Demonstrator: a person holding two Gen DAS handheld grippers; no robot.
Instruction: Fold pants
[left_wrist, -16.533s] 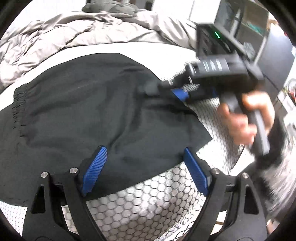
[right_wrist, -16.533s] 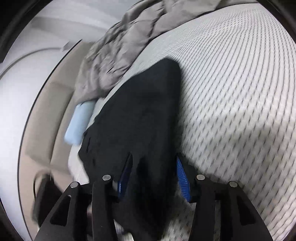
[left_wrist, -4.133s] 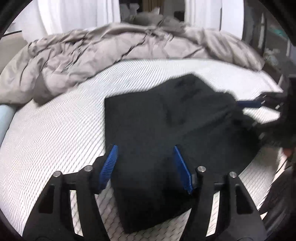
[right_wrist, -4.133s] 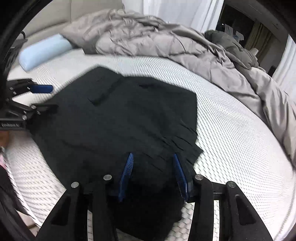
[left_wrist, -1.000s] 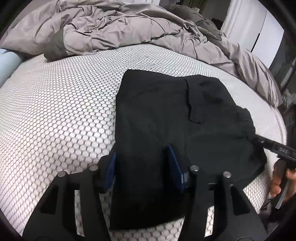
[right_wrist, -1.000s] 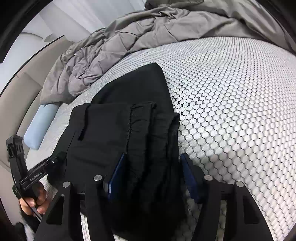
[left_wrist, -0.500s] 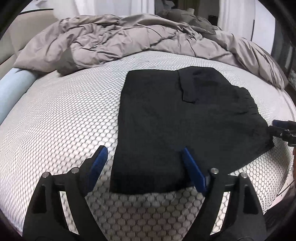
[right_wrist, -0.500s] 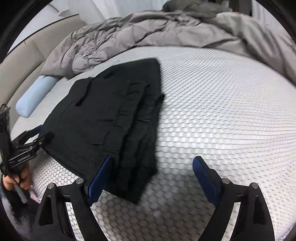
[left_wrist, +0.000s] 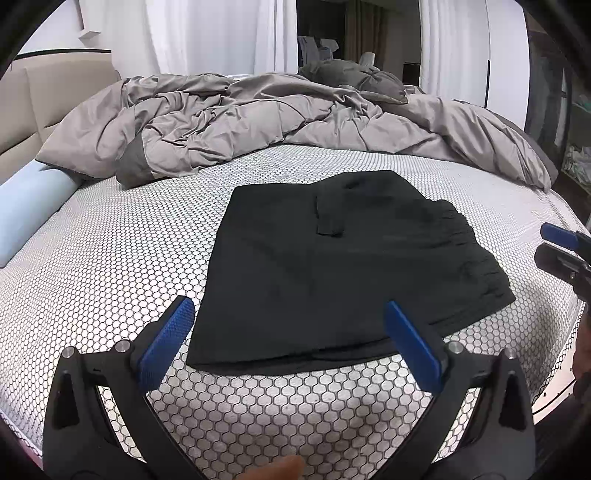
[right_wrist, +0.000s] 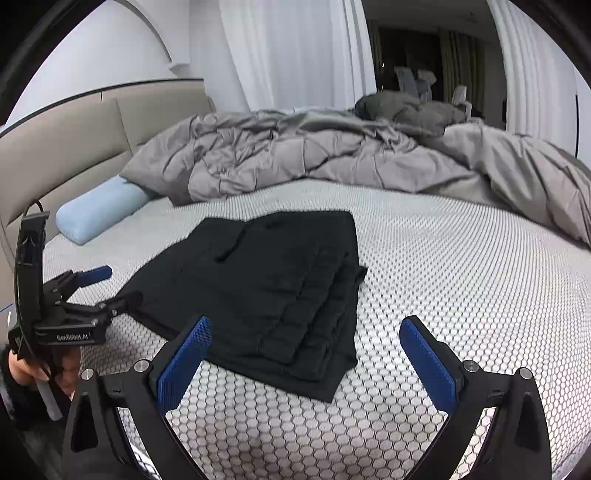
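A: Where were the black fabric pants at that point?

B: They lay flat in a squarish folded stack on the white honeycomb-patterned mattress, in the near middle of the bed. The gathered waistband layers sat on the right side of the stack, and a pocket flap showed on top.

A: And the left tool?

B: Its blue-padded fingers were spread wide and held nothing. A second before, they had been closed on the near left part of the cloth. Now they hovered just short of the near edge, clear of the fabric.

A: The right tool too?

B: The same. Its jaws were fully apart and empty, set back from the near right corner of the stack. A second before, it had pinched the waistband end.

A: So what had changed?

B: Both tools had let go and drawn back toward the near edge of the bed, while the stack stayed where it was set down. I would judge the folding finished, or very nearly so. At most the slightly stepped layers on the right might want a tidy.

A: Anything else nearby?

B: A rumpled grey duvet was heaped along the far side, well apart from the pants. A pale blue bolster pillow lay at the far left by the beige padded headboard.
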